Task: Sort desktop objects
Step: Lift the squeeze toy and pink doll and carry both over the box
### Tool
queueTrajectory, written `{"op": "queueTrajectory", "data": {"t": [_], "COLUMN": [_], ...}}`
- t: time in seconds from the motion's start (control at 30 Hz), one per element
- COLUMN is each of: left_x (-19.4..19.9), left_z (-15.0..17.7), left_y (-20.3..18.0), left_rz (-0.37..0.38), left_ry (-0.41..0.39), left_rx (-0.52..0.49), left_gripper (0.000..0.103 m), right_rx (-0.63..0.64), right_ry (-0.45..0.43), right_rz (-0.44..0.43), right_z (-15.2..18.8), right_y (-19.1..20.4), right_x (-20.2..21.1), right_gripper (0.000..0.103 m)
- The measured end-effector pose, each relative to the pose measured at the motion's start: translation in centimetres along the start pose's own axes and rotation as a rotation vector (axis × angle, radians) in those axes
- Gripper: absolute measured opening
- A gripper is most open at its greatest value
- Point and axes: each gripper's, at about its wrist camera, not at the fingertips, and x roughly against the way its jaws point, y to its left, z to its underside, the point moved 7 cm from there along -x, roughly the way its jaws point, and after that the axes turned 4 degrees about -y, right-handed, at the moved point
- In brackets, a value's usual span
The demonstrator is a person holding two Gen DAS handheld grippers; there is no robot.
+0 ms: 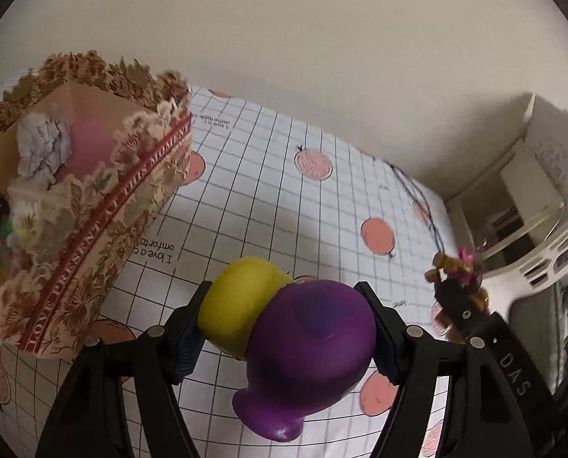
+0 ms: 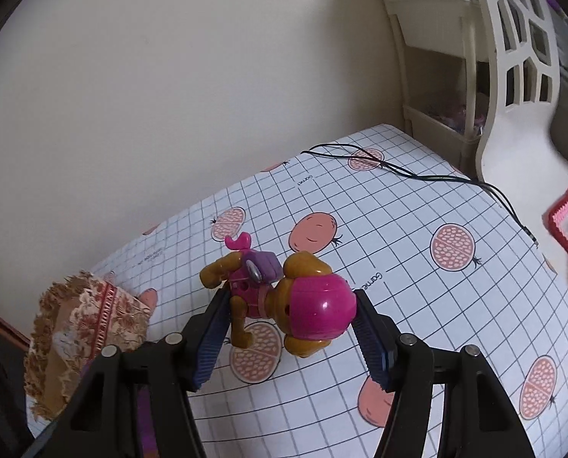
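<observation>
Left gripper (image 1: 288, 328): clamping one purple-and-yellow toy (image 1: 299, 347).
Right gripper (image 2: 289, 324): clamping one toy dog (image 2: 284, 297).
Boxes: one lace-trimmed box (image 1: 104, 229) sitting far left.

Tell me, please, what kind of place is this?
Probably a home room: a table with a fruit-print grid cloth, a white plastic chair beside it, and a lace-trimmed box for toys.

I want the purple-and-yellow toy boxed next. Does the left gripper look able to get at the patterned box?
Probably yes: the left gripper holds the toy above the cloth, and the patterned box stands open-topped beside it, nothing between.
</observation>
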Motion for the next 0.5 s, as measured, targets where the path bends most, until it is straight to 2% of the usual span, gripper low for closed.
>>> {"op": "queueTrajectory", "data": {"t": [0.27, 0.5], "left_x": [1.9, 4.8], "left_z": [-1.6, -3.9], "left_y": [0.7, 2.3], "left_rz": [0.016, -0.007], "left_ry": [-0.057, -0.141], "left_rx": [0.016, 0.008], "left_gripper": [0.074, 0.074], "right_rx": [-0.043, -0.101], "right_ry": [-0.050, -0.017], "right_rz": [-0.027, -0.076], "right_z": [-0.6, -0.2], "right_y": [1.1, 2.0], "right_x": [1.3, 0.6], "right_gripper": [0.066, 0.066]}}
